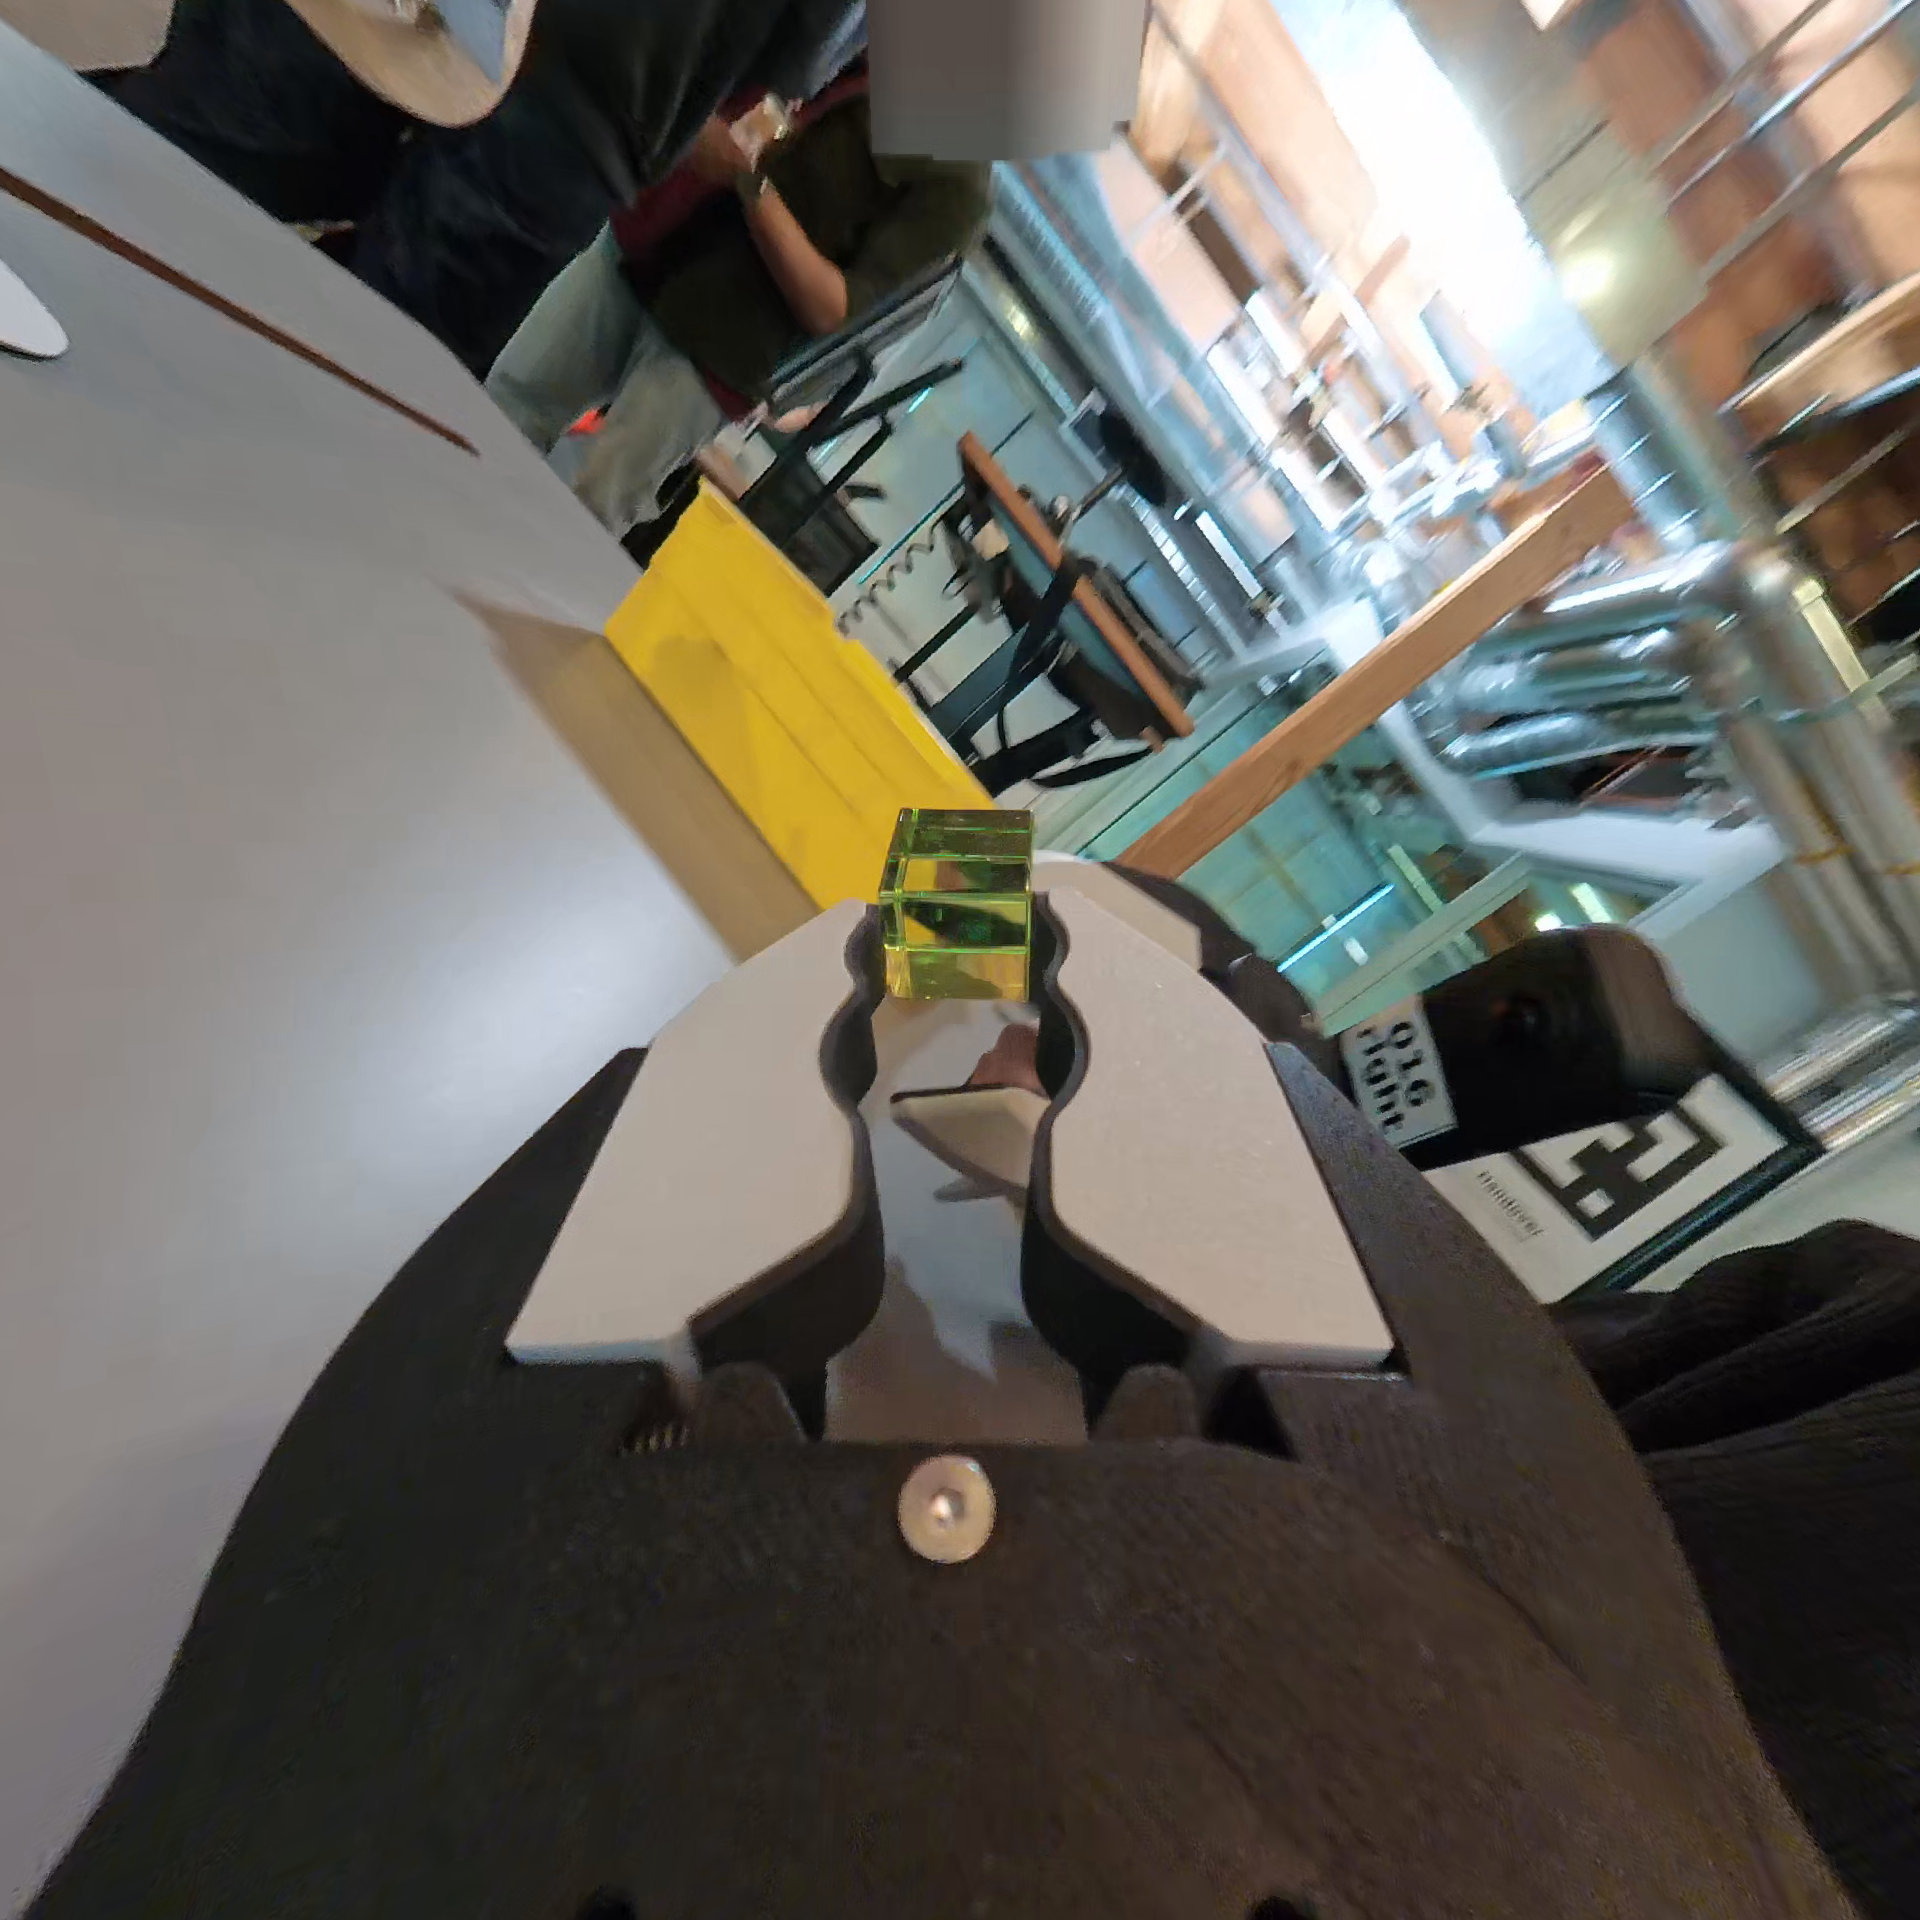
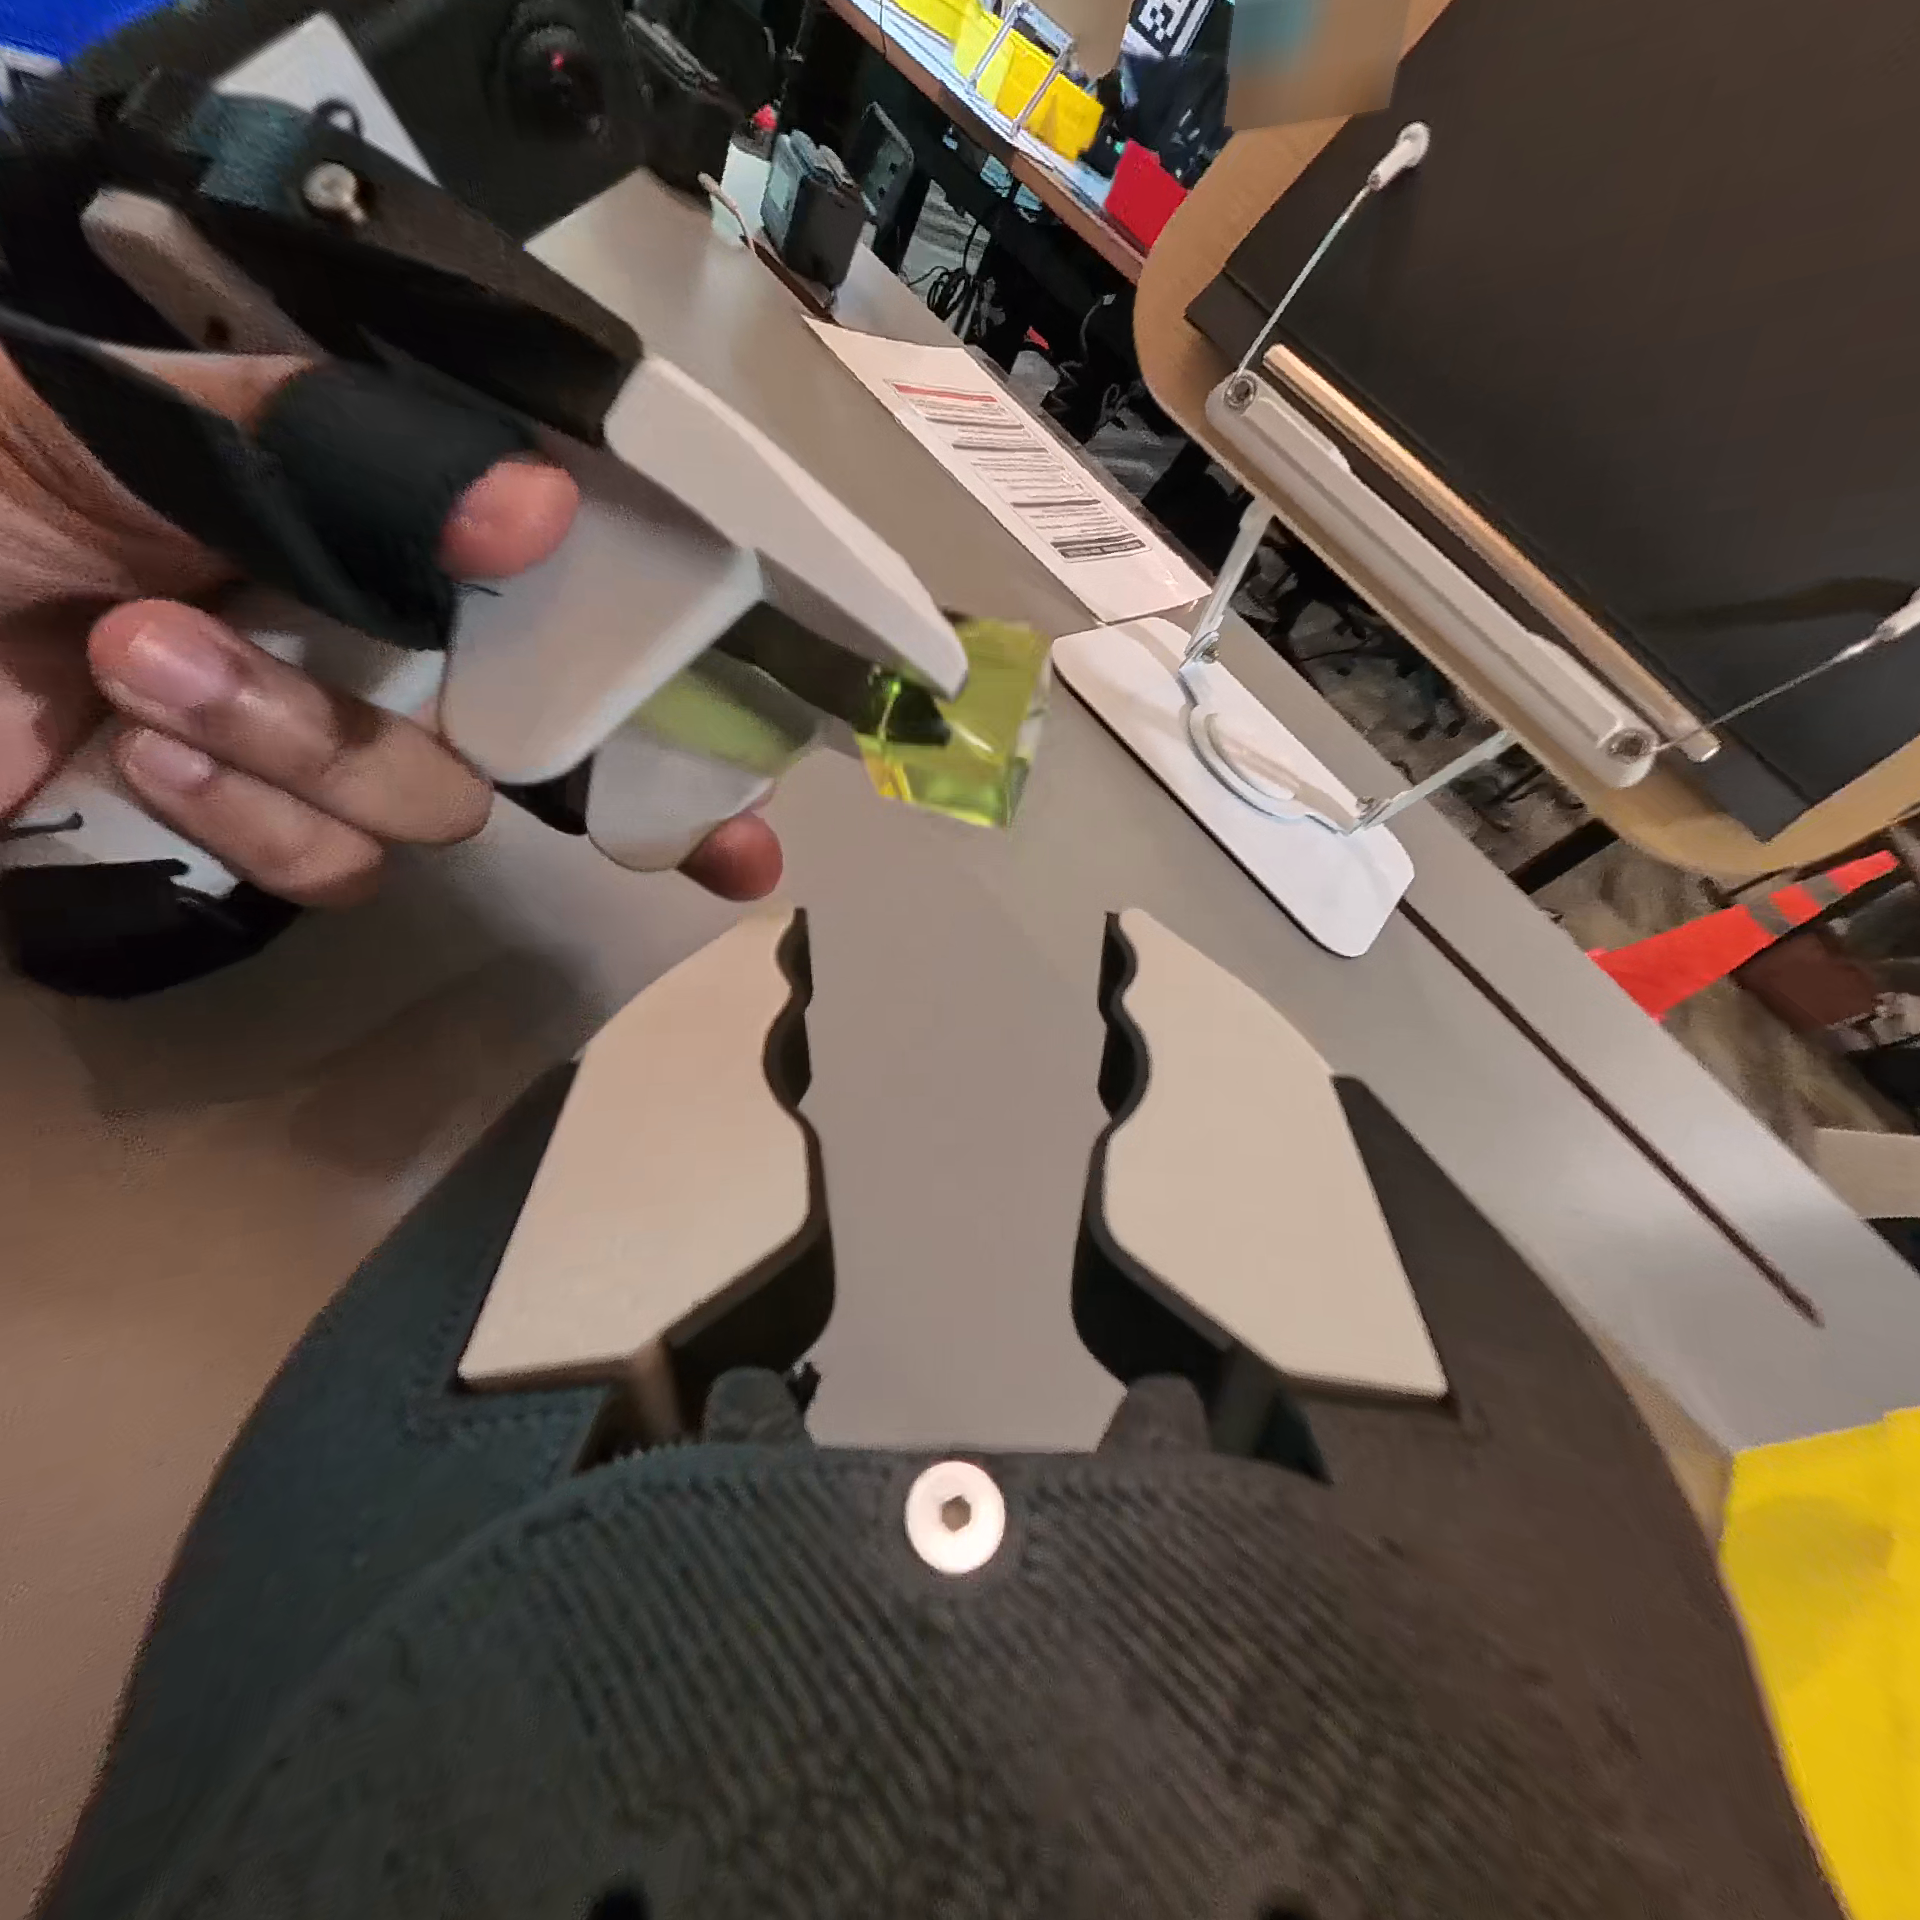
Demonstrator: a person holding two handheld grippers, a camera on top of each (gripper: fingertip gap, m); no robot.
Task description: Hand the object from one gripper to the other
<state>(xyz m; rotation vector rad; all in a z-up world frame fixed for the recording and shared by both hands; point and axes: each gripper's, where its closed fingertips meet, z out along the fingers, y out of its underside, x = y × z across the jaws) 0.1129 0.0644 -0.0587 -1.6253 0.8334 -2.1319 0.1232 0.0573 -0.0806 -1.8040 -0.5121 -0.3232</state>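
Above the grey tabletop [image 2: 935, 1091] we see a clear yellow-green cube [image 1: 957, 920] clamped at our left gripper [image 1: 956, 935] fingertips, no long axis, tilted in the right wrist view. Our right gripper [image 2: 954, 935] waits just beneath, jaws apart and empty.

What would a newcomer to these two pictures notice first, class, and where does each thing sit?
The eye goes first to the translucent green cube, pinched at the fingertips of the left hand-held gripper and held up above the grey table. Next comes the right hand-held gripper, open just below the cube with nothing between its fingers. A bare-fingered hand in a black fingerless glove grips the left one.
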